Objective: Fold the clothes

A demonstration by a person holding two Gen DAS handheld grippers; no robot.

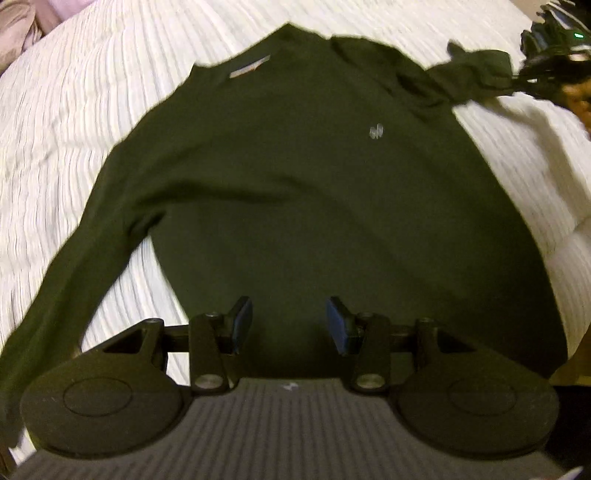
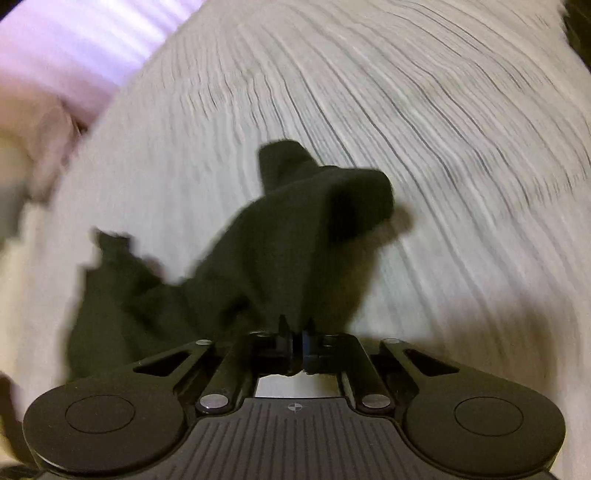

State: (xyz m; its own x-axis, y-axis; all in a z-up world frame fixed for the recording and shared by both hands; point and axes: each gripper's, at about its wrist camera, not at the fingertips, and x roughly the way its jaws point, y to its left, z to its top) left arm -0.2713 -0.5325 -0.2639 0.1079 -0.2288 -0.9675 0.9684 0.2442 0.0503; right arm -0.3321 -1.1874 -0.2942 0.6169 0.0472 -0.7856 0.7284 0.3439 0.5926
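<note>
Left wrist view: left gripper [image 1: 289, 325] poised above lower hem area of dark green sweater [image 1: 295, 192], blue-padded fingers [image 1: 244, 321] spread apart, nothing between them, no contact with cloth discernible. Sweater lying face up on white ribbed bedspread [image 1: 92, 122], neckline toward far side, pale label [image 1: 249, 68] inside collar, small light logo [image 1: 376, 131] on chest. One sleeve trailing down frame's left edge; other sleeve [image 1: 476, 79] lifted and stretched toward upper right corner, ending at right gripper [image 1: 532, 70], blurred, only partly visible there. Pinkish pillows [image 1: 22, 29] at top left corner.

Right wrist view: right gripper [image 2: 295, 349] pressed together, pinching sleeve [image 2: 280, 251] of sweater; cloth bunched up in front of fingers, cuff end flopping forward over bedspread [image 2: 424, 147], rest of fabric trailing off to lower left. Bedspread heavily motion-blurred. Lavender and beige bedding [image 2: 55, 81] at upper left, too smeared for detail.
</note>
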